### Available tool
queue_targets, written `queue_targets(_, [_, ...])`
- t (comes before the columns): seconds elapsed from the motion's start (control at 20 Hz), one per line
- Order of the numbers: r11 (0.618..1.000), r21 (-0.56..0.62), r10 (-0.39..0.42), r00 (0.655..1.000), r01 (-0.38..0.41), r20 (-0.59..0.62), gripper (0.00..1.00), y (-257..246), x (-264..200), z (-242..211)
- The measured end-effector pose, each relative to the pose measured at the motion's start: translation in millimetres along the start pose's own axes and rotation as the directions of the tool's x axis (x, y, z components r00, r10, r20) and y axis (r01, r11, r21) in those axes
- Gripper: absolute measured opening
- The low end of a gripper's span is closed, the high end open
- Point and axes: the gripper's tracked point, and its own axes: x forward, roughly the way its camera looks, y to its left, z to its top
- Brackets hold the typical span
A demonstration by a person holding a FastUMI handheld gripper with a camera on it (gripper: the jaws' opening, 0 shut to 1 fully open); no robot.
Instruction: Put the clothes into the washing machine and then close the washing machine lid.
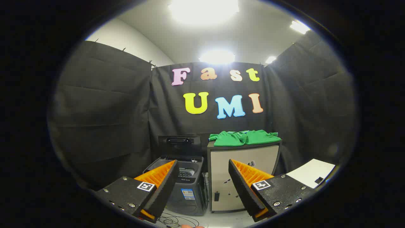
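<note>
Nothing of the task is done yet, by the look of it. Your gripper (202,167) has its fingers spread wide apart and holds nothing. The green clothes (245,138) lie folded on top of the cabinet (243,177), well beyond the fingers. Just beside that cabinet stands the washing machine (186,186), its lid (179,145) raised upright. You have yet to fetch the clothes, drop them into the drum, and shut the lid.

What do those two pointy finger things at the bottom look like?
The gripper has two wedge-shaped fingers with ribbed inner faces, tapering to points. Each sits on a flat plate with screws and a small square black-and-white marker. They stand apart, open.
</note>
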Motion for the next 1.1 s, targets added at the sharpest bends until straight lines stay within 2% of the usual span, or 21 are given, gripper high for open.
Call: queue_targets(1.1, [1.0,-0.007,0.006,1.0,-0.006,0.0,0.96,-8.4,28.6,-2.0])
